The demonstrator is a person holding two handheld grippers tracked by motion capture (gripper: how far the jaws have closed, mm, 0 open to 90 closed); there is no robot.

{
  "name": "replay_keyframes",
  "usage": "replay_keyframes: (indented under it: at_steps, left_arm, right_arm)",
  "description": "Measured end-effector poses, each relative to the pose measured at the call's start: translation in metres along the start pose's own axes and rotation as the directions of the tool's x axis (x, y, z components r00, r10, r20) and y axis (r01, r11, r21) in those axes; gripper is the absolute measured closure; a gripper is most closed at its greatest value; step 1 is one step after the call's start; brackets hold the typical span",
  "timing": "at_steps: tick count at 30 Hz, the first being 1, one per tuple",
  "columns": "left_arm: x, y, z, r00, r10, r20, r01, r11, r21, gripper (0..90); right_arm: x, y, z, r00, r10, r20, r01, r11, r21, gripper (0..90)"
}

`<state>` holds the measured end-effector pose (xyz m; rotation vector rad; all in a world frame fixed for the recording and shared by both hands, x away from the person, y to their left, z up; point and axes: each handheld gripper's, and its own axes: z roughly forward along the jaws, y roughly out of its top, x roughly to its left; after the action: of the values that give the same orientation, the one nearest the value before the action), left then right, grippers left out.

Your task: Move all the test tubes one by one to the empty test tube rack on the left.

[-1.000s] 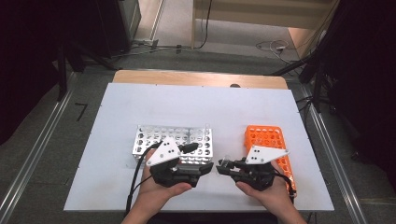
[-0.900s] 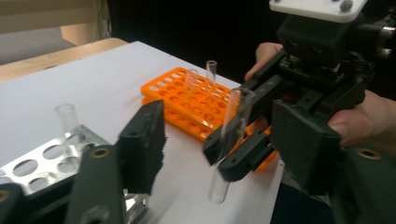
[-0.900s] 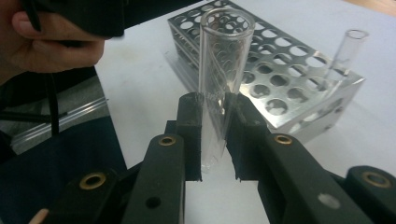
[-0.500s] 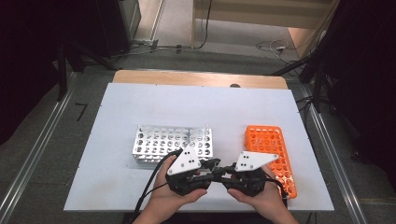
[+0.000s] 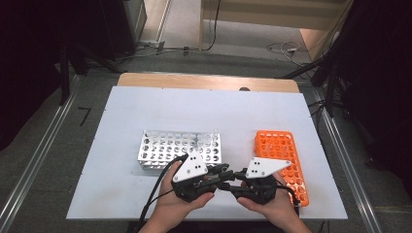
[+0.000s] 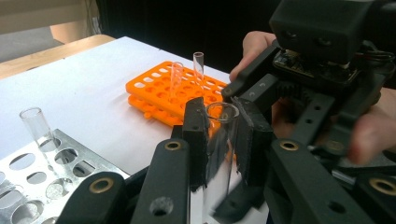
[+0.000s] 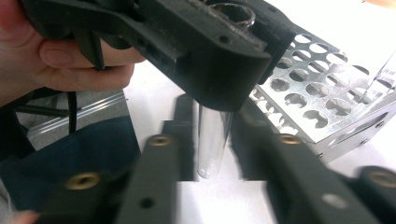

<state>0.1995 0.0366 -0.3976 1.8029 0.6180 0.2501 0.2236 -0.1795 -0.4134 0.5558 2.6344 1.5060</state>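
A clear test tube [image 6: 218, 154] stands upright between both grippers near the table's front edge. My left gripper [image 6: 223, 122] is shut on its upper part, and its jaws have just been closing. My right gripper [image 7: 215, 140] faces it from the other side. Its jaws have just been opening, and the test tube's [image 7: 212, 149] lower part hangs between them with a thin gap on each side. In the high view the left gripper [image 5: 224, 174] and the right gripper [image 5: 236, 180] meet tip to tip in front of the racks.
A metal rack [image 5: 165, 148] lies left of centre with one tube [image 6: 37, 126] standing in it. An orange rack [image 5: 279, 145] lies to the right and holds two upright tubes [image 6: 198, 67]. The white table [image 5: 194, 107] stretches beyond them.
Both hands left their racks and came together at the front. The left jaws closed on the tube, and the right jaws eased off it.
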Motion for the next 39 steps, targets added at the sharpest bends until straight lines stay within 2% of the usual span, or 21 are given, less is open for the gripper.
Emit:
replay_keyframes:
  at_steps: [3, 4, 5, 6, 8, 9, 10, 11, 13, 14, 17, 23, 29, 36, 39]
  left_arm:
    - [0.003, 0.0, -0.001, 0.9999, -0.009, -0.005, 0.008, 0.9999, -0.007, 76.2]
    - [0.004, 0.0, -0.002, 0.9999, -0.011, -0.012, 0.011, 0.9999, -0.01, 76.2]
    - [0.006, 0.0, -0.003, 0.9997, -0.011, -0.019, 0.011, 0.9999, -0.01, 76.2]
    - [0.007, 0.001, -0.003, 0.9997, -0.011, -0.024, 0.01, 0.9999, -0.011, 76.2]
    - [0.009, 0.001, -0.005, 0.9993, -0.009, -0.035, 0.008, 0.9999, -0.013, 76.2]
    - [0.01, 0.001, -0.006, 0.999, -0.011, -0.043, 0.01, 0.9998, -0.017, 76.2]
    - [0.012, 0.002, -0.006, 0.9987, -0.009, -0.05, 0.009, 0.9998, -0.018, 76.2]
    - [0.013, 0.002, -0.007, 0.9984, -0.009, -0.057, 0.008, 0.9998, -0.018, 76.2]
    - [0.016, 0.003, -0.009, 0.9977, -0.011, -0.066, 0.01, 0.9997, -0.022, 76.2]
    - [0.017, 0.004, -0.009, 0.9972, -0.013, -0.073, 0.012, 0.9997, -0.023, 76.2]
    - [0.022, 0.005, -0.011, 0.9959, -0.021, -0.088, 0.018, 0.9993, -0.032, 76.2]
    - [0.033, 0.01, -0.014, 0.9923, -0.022, -0.122, 0.017, 0.999, -0.042, 76.3]
    - [0.046, 0.017, -0.014, 0.9883, -0.024, -0.151, 0.016, 0.9985, -0.053, 76.3]
    - [0.065, 0.024, -0.012, 0.9794, -0.021, -0.201, 0.009, 0.998, -0.062, 76.2]
    - [0.074, 0.025, -0.01, 0.9758, -0.034, -0.216, 0.02, 0.9973, -0.07, 76.3]
  right_arm:
    - [0.0, 0.0, -0.003, 1.0, -0.006, -0.001, 0.006, 1.0, -0.01, 49.6]
    - [0.0, 0.0, -0.003, 1.0, -0.006, -0.001, 0.006, 1.0, -0.01, 49.6]
    - [-0.001, 0.0, -0.004, 1.0, -0.009, 0.001, 0.009, 1.0, -0.013, 45.6]
    - [-0.003, 0.0, -0.008, 0.9999, -0.005, 0.012, 0.006, 1.0, -0.018, 36.1]
    - [-0.006, -0.001, -0.012, 0.9998, 0.004, 0.018, -0.004, 1.0, -0.026, 29.6]
    - [-0.006, -0.001, -0.012, 0.9998, 0.004, 0.018, -0.004, 1.0, -0.026, 29.6]
    - [-0.009, -0.001, -0.017, 0.9992, 0.013, 0.039, -0.011, 0.999, -0.036, 20.1]
    - [-0.009, -0.001, -0.017, 0.9992, 0.013, 0.039, -0.011, 0.999, -0.036, 20.1]
    - [-0.013, -0.003, -0.025, 0.998, 0.032, 0.054, -0.03, 0.999, -0.044, 7.9]
    - [-0.013, -0.003, -0.025, 0.998, 0.032, 0.054, -0.03, 0.999, -0.044, 7.9]
    - [-0.019, -0.005, -0.034, 0.9966, 0.053, 0.063, -0.049, 0.997, -0.061, 0.3]
    - [-0.03, -0.01, -0.053, 0.9924, 0.079, 0.095, -0.07, 0.993, -0.093, 0.0]
    - [-0.041, -0.018, -0.072, 0.9832, 0.114, 0.143, -0.096, 0.988, -0.123, 0.0]
    - [-0.055, -0.031, -0.094, 0.9716, 0.142, 0.189, -0.116, 0.983, -0.14, 0.0]
    - [-0.061, -0.035, -0.101, 0.9655, 0.144, 0.217, -0.114, 0.983, -0.143, 0.0]
